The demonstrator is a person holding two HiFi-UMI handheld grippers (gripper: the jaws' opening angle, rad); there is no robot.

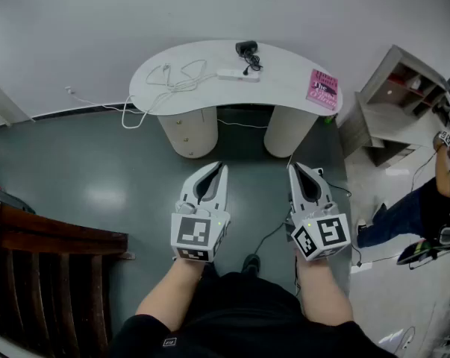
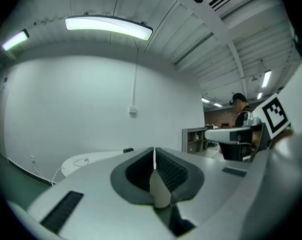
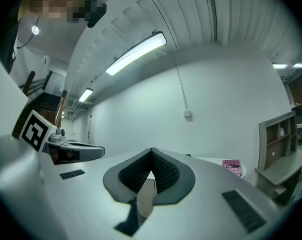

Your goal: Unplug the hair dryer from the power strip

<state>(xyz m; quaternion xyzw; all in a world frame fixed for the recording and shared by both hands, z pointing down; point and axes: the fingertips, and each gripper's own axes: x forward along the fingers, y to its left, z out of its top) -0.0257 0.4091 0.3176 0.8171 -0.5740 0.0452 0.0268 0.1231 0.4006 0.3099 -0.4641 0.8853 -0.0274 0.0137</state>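
A white kidney-shaped table (image 1: 284,84) stands ahead by the wall. On it lies a white power strip (image 1: 237,75) with a black plug (image 1: 246,70) in it. A small black hair dryer (image 1: 246,48) sits just behind the strip. White cable (image 1: 181,78) loops over the table's left half. My left gripper (image 1: 221,167) and right gripper (image 1: 293,167) are held side by side well short of the table, both shut and empty. In the left gripper view the table (image 2: 90,160) shows low beyond the jaws. In the right gripper view the table's right end (image 3: 243,170) shows.
A pink book (image 1: 322,89) lies on the table's right end. A white cord (image 1: 131,114) hangs off its left edge to the floor. A grey shelf unit (image 1: 392,99) stands at the right, with a person (image 1: 426,200) beside it. Dark wooden furniture (image 1: 45,274) stands at the left.
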